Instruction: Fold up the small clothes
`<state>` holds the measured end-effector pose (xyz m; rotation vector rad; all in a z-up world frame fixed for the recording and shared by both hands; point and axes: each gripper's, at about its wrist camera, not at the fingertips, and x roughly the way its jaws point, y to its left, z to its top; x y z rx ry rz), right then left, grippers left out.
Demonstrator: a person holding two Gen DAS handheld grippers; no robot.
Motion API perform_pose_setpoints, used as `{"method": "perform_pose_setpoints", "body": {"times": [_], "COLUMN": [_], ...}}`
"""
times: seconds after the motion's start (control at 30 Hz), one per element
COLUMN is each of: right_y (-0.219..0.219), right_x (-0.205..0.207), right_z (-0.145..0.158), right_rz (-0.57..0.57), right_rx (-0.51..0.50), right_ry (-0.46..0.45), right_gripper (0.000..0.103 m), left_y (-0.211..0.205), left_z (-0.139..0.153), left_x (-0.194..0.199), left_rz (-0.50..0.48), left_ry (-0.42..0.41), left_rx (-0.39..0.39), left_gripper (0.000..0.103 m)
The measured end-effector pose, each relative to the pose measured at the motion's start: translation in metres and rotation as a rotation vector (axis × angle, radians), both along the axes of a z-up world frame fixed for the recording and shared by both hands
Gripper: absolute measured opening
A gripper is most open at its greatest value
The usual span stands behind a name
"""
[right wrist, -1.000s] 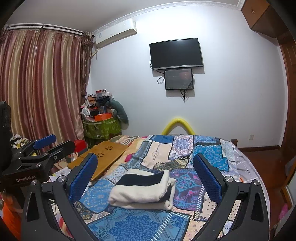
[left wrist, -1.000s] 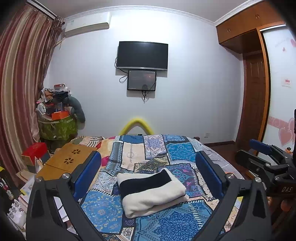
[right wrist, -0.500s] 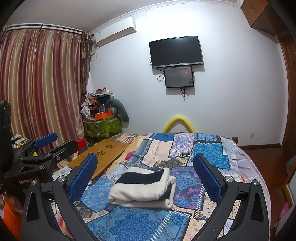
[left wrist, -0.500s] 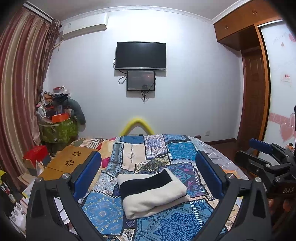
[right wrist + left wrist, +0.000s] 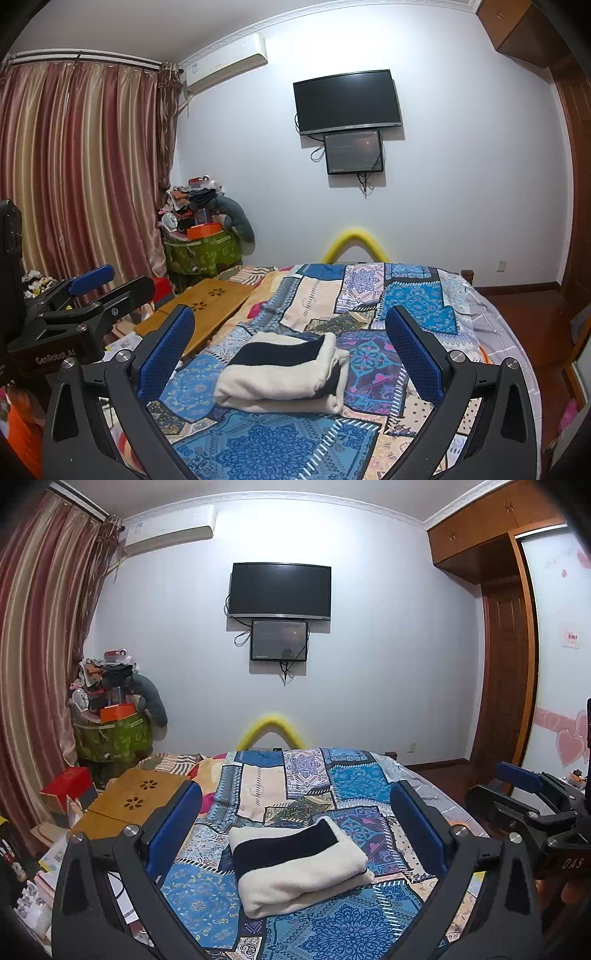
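A folded cream garment with a black band (image 5: 295, 864) lies on the patchwork bedspread (image 5: 354, 779). It also shows in the right wrist view (image 5: 284, 376), on the same bedspread (image 5: 417, 306). My left gripper (image 5: 295, 827) is open and empty, held above and short of the garment. My right gripper (image 5: 290, 343) is open and empty, also raised clear of it. Each gripper shows in the other's view: the right one (image 5: 524, 794) at the right edge, the left one (image 5: 96, 288) at the left edge.
A wooden lap table (image 5: 136, 801) sits at the bed's left side, beside a red box (image 5: 66, 786) and a heaped green basket (image 5: 110, 734). A yellow foam arch (image 5: 271, 727) stands at the bed's far end. Curtains (image 5: 74, 166) hang left; a wooden door (image 5: 502, 686) stands right.
Both grippers have drifted slightly, so the view shifts a little. The folded garment has not moved. Both stay open.
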<state>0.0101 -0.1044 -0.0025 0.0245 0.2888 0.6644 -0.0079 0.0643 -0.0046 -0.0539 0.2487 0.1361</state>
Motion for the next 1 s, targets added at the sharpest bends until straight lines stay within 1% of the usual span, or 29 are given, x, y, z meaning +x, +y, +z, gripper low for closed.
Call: {"method": "perform_pose_setpoints", "body": {"times": [0.2,0.47,1.0], "right_y": [-0.0006,-0.0014,-0.0006], "right_x": [-0.0003,-0.0011,-0.0004], "right_z": [-0.0005,0.0005,0.0012], "right_rz": [-0.001,-0.002,-0.007], "right_rx": [0.0,-0.006,-0.009], "right_ry": [0.0,-0.001,0.004], "right_gripper": [0.103,0.103,0.103], "left_y": [0.0012,-0.0052,-0.0004], "left_z": [0.0004,-0.0011,-0.0008], "left_x": [0.0,0.0043,0.0034], "left_rz": [-0.015,-0.035,-0.036], "left_ry": [-0.006,0.017,0.019], "left_rx": [-0.009,0.008,-0.028], "left_gripper": [0.103,0.103,0.103]}}
